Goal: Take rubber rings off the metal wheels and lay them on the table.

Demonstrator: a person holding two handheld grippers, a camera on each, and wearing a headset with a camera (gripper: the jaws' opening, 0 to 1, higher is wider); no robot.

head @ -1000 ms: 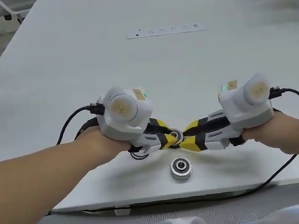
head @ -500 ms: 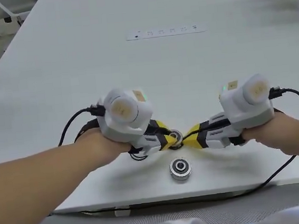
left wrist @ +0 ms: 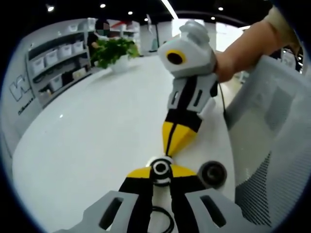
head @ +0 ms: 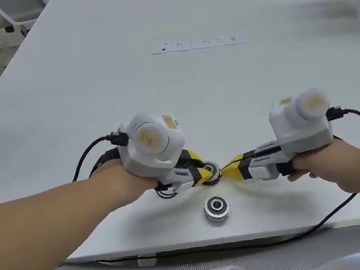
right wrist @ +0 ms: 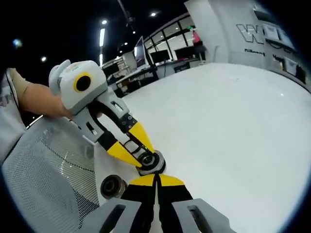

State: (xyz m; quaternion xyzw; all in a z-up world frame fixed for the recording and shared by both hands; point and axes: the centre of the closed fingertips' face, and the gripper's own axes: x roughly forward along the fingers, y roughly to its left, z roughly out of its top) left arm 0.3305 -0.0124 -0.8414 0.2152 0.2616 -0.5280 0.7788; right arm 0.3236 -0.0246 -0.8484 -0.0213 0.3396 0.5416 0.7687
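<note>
The left gripper (head: pixel 204 173) clamps a metal wheel (head: pixel 210 170) between its jaws. The right gripper (head: pixel 229 168), jaws pressed together, touches the wheel's rim. A second wheel (head: pixel 217 208) and a black ring (head: pixel 167 190) lie on the table (head: pixel 162 85).

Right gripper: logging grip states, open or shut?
Shut: the right gripper has its yellow jaws together, no gap, tips against the wheel in the left gripper.

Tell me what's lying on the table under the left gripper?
A thin black rubber ring lies on the white table under the left gripper, which is shut on a metal wheel. Part of the ring's loop shows; the gripper's body covers the rest.
</note>
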